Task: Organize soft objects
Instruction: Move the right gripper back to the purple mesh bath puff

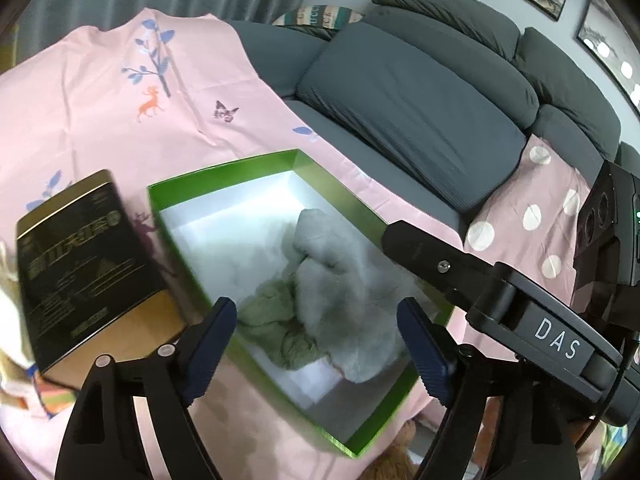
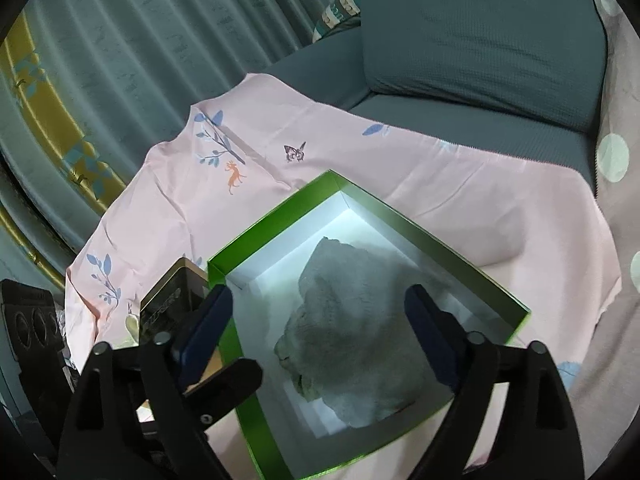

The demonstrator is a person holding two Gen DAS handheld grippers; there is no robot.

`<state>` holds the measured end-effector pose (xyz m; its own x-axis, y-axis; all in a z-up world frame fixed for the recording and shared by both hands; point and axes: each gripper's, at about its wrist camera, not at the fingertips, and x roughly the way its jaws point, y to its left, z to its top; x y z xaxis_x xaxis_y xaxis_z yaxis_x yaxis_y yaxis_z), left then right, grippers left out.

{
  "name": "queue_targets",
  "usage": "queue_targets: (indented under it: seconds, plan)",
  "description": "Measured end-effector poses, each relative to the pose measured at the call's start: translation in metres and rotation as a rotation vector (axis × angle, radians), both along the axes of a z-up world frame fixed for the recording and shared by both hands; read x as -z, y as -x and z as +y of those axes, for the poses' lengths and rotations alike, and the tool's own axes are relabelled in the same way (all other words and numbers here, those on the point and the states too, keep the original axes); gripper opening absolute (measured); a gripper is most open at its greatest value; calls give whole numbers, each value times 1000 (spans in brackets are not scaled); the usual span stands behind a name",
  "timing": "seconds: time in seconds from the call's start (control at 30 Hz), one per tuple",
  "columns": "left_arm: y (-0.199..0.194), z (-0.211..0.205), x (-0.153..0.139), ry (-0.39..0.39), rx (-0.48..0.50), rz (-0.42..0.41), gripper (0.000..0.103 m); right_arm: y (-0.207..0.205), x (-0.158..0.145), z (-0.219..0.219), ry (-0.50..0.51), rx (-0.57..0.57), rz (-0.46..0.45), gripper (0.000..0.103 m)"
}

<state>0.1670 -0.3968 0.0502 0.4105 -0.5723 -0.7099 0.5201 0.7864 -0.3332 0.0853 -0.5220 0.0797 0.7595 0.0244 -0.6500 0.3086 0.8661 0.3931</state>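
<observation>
shallow cardboard box [image 1: 182,194] — green outside, white inside; fluffy grey cloth [image 1: 352,280] and olive-green cloth [image 1: 276,320] at centre; pink sheet [image 1: 100,120] printed with blue leaves, orange deer — upper left; black-and-gold tin [image 1: 88,256].

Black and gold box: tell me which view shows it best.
The left wrist view: the black and gold box lies nearly whole left of the green box, gold lettering visible though blurred. The right wrist view shows only a corner, behind that gripper's left finger.

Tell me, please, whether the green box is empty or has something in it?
Not empty: the green box holds a crumpled grey cloth on its white floor, lid off.
</observation>
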Motion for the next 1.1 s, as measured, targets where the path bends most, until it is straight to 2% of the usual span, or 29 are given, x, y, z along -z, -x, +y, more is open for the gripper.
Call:
queue_targets:
  seconds: [0.17, 0.3, 0.4, 0.63, 0.83, 0.97, 1.1]
  plan:
    - [14, 18, -9, 19, -25, -2, 89, 13, -12, 13, 44, -5, -5, 91]
    - [24, 37, -14, 30, -61, 7, 90, 23, -18, 23, 75, -2, -3, 96]
    - [32, 51, -15, 20, -89, 2, 90, 30, -21, 33, 92, -16, -3, 100]
    - [54, 95, -20, -16, -182, -28, 90, 43, -29, 60, 121, -53, -10, 102]
    - [73, 145, -21, -9, -277, -38, 90, 49, -33, 88, 149, -95, -11, 102]
    - [84, 182, -20, -38, -371, -53, 90, 54, -33, 106, 161, -126, -13, 102]
    - [94, 221, -12, -33, -455, -32, 90, 53, -30, 123, 172, -163, 0, 102]
